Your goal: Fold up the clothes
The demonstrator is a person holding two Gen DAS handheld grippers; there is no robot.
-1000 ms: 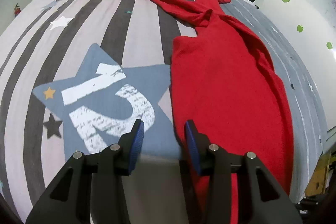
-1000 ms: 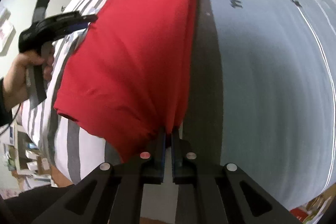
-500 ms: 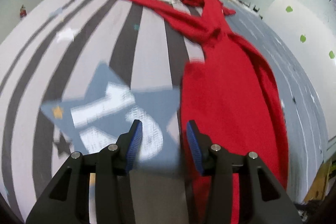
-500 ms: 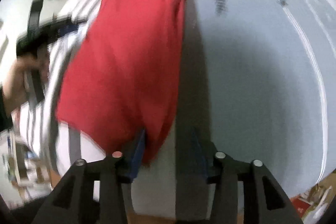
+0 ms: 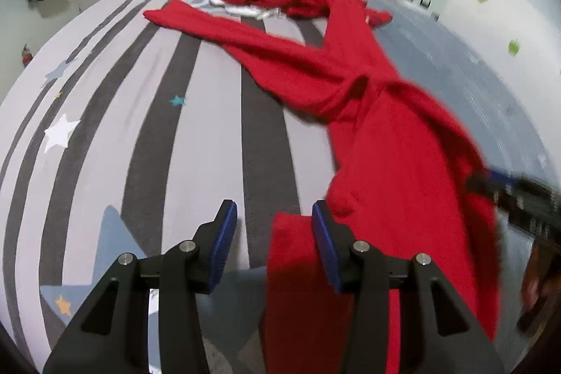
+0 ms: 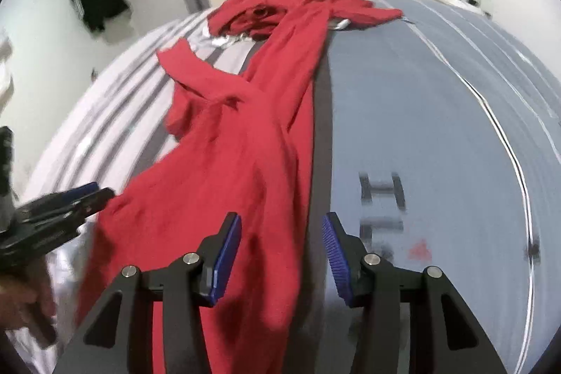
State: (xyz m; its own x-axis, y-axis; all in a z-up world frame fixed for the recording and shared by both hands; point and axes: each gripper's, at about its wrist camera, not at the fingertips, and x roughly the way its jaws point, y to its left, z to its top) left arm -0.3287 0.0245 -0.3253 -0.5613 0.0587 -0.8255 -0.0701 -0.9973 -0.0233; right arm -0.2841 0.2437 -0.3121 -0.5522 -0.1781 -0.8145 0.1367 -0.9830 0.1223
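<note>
Red garment (image 5: 403,163) lies long & rumpled on bed (image 5: 140,128) toward 12 o'clock, not yet a neat fold; left tool (image 5: 273,233) & right tool (image 6: 282,247) both wide, holding nothing.

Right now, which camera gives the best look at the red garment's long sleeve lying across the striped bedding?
The left wrist view: the sleeve stretches fully across the striped bedding, sharp from cuff to body. The right wrist view shows the same sleeve shorter, more blurred and partly folded, nearer the picture's upper left.
</note>
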